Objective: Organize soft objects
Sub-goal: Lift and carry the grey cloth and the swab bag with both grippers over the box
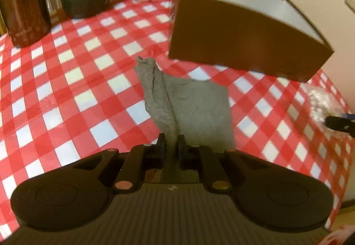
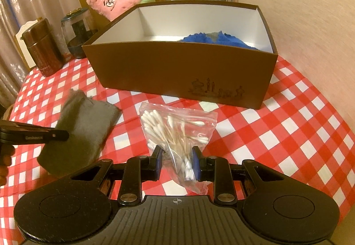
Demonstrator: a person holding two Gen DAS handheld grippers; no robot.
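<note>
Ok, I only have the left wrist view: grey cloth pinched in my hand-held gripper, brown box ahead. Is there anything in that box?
Observer: Yes, a blue cloth lies at the right end of the brown box.
Operator: And the rest of it?
Observer: Bare white floor on the left side.
Operator: What is the right hand-held gripper doing?
Observer: It is clamped on a clear bag of cotton swabs.
Operator: Is my grey cloth off the table?
Observer: Its gripped edge is lifted; whether any of it touches the table, I cannot tell.

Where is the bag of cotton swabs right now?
In the right wrist view, the bag of cotton swabs lies on the checkered tablecloth, before the brown box.
</note>
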